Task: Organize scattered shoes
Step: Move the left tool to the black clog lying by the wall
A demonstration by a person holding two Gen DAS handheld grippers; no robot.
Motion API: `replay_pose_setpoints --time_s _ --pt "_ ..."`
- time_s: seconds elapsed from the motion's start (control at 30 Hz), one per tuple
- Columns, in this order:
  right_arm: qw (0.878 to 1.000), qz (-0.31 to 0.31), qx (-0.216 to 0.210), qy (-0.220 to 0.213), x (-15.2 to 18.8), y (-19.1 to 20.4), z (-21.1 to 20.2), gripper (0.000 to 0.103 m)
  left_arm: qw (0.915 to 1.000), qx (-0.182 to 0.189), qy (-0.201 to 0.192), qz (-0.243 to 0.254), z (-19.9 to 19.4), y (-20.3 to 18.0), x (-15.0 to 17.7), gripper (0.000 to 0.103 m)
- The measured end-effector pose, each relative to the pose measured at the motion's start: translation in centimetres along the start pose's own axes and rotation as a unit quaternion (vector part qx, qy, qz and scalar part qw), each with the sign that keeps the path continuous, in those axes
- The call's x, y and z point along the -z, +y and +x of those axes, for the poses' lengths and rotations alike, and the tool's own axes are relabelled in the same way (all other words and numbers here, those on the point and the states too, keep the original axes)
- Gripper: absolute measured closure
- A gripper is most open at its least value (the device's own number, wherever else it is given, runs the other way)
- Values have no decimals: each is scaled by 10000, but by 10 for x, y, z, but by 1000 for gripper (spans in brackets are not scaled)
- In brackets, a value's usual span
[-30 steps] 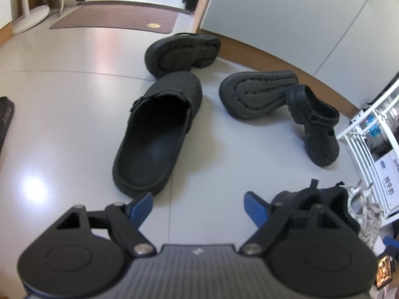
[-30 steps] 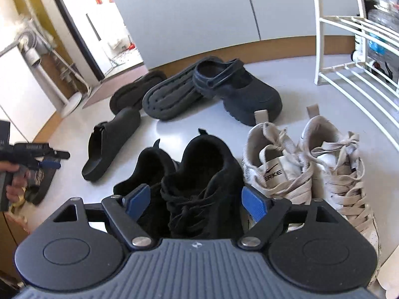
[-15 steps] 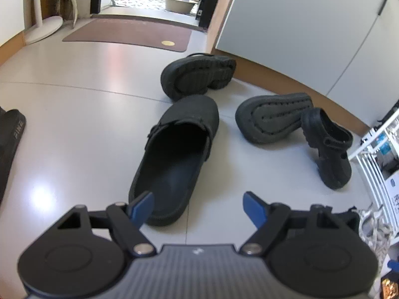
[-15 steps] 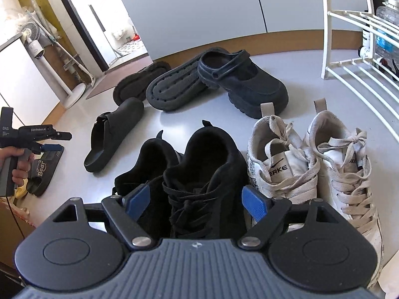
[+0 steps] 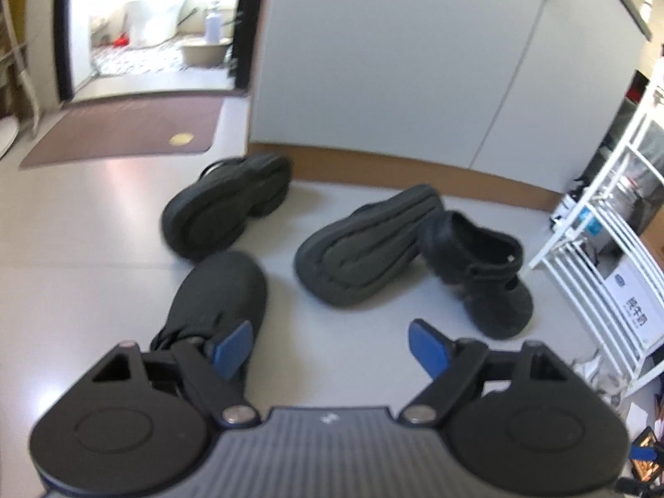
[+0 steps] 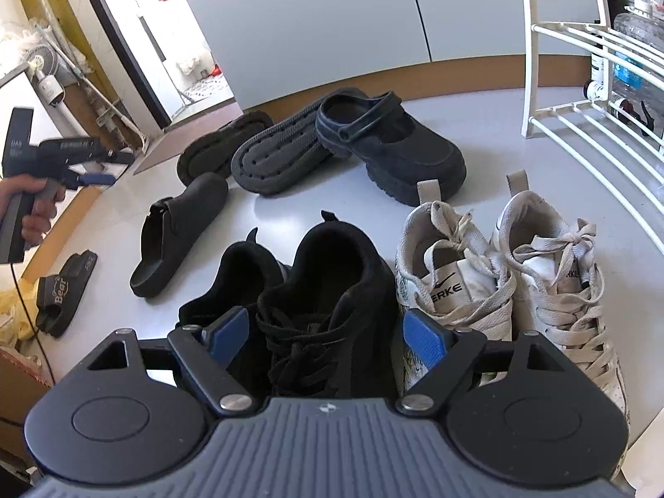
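While the left wrist view is blurred, it shows the left gripper [image 5: 328, 346] with its blue fingers spread wide and nothing between them, closer to the shoes than half a second ago. The mule [image 5: 218, 296], which earlier lay whole ahead of the fingers, now sits under the left finger with its heel end hidden behind the gripper body. Beyond it an overturned clog [image 5: 226, 205] lies sole-up near the baseboard. To the right a second overturned clog [image 5: 365, 242] leans against an upright clog [image 5: 483, 274]. The doormat [image 5: 124, 130] and doorway now sit larger and higher in the frame, and a white rack [image 5: 597, 224] stands at the right edge.

From the right wrist view, the right gripper [image 6: 325, 334] is wide open too, holding nothing, above a pair of black sneakers [image 6: 315, 290] set side by side; its position has barely changed. White sneakers [image 6: 504, 282] stand just beside them on the right. Farther back, the same mule [image 6: 178, 232] and three clogs lie scattered on the floor [image 6: 290, 211], and a slide sandal [image 6: 62, 290] sits at the left. The person's hand [image 6: 33, 211] holds the left gripper higher and nearer the mule than before.
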State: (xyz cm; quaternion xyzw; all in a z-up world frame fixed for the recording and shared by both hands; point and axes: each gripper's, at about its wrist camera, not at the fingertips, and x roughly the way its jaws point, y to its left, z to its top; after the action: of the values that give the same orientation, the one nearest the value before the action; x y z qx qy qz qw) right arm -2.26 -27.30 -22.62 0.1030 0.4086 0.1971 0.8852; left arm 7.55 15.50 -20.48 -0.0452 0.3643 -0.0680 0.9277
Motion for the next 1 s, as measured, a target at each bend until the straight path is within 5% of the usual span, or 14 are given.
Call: replay_pose_setpoints --time_s 0.67,0.83,1.0 --pt "9994 334 61 5 -4 -20 -4 9 9977 228 283 569 26 -59 -34 18" --pt "9990 431 -10 117 -4 -25 -3 5 9976 20 258 638 39 -59 -48 18" --pt "9983 527 -80 228 -4 -30 -2 5 9990 -419 29 143 67 -24 -70 18"
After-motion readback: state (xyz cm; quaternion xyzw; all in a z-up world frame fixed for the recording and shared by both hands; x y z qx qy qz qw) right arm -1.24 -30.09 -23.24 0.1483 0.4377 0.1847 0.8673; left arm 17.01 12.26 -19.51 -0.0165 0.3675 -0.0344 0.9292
